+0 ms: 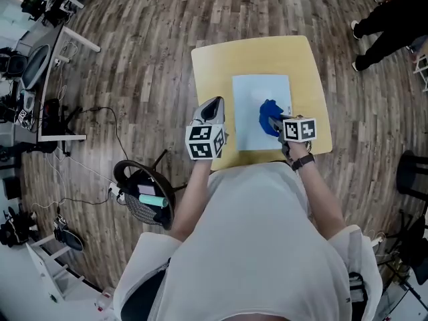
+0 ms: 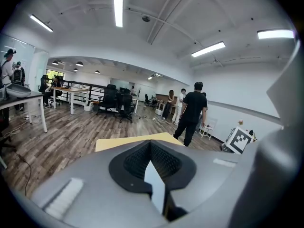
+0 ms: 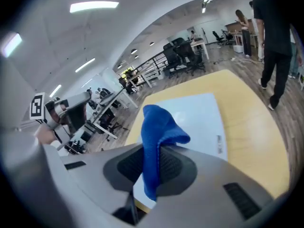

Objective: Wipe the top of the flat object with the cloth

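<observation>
I see a pale blue, flat rectangular board (image 1: 257, 92) lying level on the yellow square tabletop (image 1: 221, 65), its long side running away from me. A bright blue fabric cloth (image 3: 159, 127) stands bunched and folded over, pinched between the jaws of the right gripper (image 3: 151, 175) above the board's near right part. I cannot tell whether the cloth touches the board.
</observation>
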### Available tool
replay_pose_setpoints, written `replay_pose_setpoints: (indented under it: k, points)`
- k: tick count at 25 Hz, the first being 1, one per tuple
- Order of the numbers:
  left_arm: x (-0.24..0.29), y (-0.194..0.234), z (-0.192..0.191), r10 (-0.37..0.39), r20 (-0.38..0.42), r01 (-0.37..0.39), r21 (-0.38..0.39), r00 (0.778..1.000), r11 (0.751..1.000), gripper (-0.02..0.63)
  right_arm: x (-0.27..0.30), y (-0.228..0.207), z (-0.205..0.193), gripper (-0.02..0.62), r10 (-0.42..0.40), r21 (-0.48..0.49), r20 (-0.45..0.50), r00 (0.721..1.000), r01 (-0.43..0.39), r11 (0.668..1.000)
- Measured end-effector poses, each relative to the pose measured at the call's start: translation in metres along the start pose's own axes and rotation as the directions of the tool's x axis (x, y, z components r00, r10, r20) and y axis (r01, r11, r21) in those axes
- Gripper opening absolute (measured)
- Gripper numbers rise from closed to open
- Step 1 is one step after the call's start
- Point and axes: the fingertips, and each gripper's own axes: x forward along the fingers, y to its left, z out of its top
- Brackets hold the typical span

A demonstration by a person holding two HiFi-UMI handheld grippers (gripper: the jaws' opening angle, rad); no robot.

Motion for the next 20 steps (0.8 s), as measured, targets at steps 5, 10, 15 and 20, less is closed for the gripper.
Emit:
replay_pose_setpoints:
  k: [5,10,15,20]
  points:
    - [-0.016,0.013,-0.004,0.041,0.007,-0.041,-0.021,0.999,0.999,0.008,0.046,0.086,-0.008,0.055,0.193,-0.027,-0.069,0.979,-0.195,0.98]
    - [-0.029,0.018,-0.013,0.068,0.01,-0.067,-0.035,0.998,0.997,0.008,0.094,0.108,-0.043,0.055,0.201,-0.057,-0.178,0.963,-0.214,0.975]
    - [-0.033,0.017,-0.02,0.064,0.013,-0.063,-0.039,0.998,0.997,0.008,0.087,0.08,-0.063,0.055,0.129,-0.067,-0.18,0.975,-0.143,0.987]
    - [-0.027,0.009,-0.023,0.028,0.006,-0.028,-0.031,1.0,0.999,0.008,0.044,0.03,-0.065,0.055,0.023,-0.054,-0.126,0.992,-0.03,0.998]
